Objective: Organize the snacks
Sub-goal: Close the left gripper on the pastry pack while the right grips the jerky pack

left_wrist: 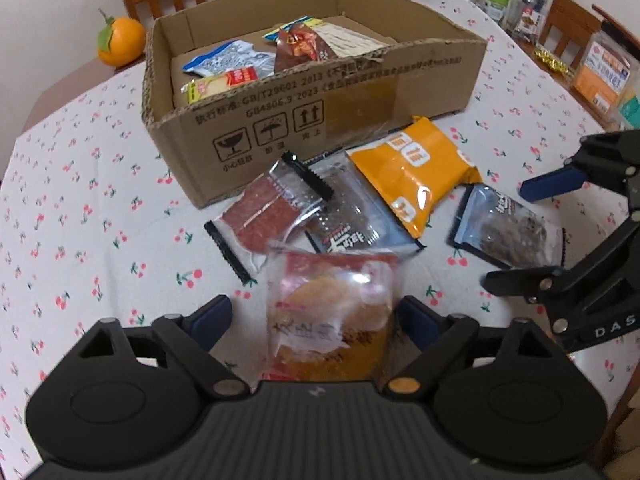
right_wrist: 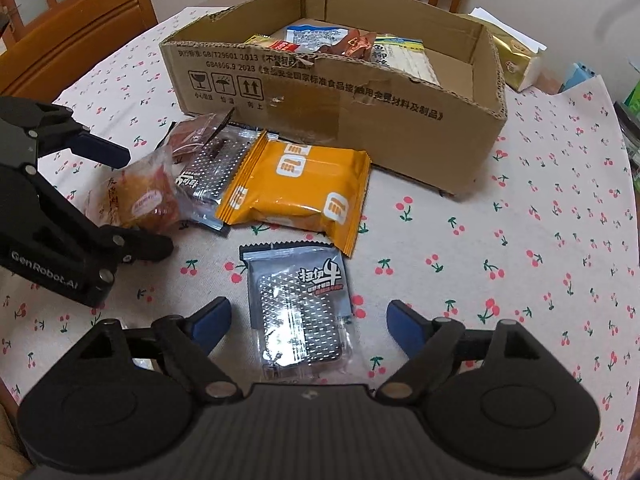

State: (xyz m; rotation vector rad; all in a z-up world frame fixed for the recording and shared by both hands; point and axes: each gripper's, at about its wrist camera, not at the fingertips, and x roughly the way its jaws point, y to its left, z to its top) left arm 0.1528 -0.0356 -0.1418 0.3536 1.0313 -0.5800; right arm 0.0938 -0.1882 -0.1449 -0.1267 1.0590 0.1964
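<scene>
- Several packets already lie inside the cardboard box [left_wrist: 320, 116]: a blue-and-white pouch [left_wrist: 224, 58], a brown wrapper [left_wrist: 300, 46] and a yellow-and-red bar [left_wrist: 224, 82] among them, so I judge the sorting partly done.
- Five snacks are left on the cherry-print tablecloth [left_wrist: 80, 208] in front of the box: a red jerky pack [left_wrist: 264, 216], a dark packet [left_wrist: 352, 220], the orange packet [right_wrist: 296, 192], a clear pastry bag [left_wrist: 332, 316] and a silver packet [right_wrist: 300, 304].
- The left gripper [left_wrist: 316, 320] stands wide, the pastry bag between its blue pads but not pinched (a gap shows on the left side; contact on the right is hard to judge).
- The right gripper [right_wrist: 308, 320] is also spread wide and holds nothing; the silver packet lies flat on the cloth between its fingers.
- The box's near wall hides the lower parts of the packets inside, so their count is unsure.
- Print on most wrappers is too blurred to read, and the pastry bag's bottom edge is cut off by the gripper body.
</scene>
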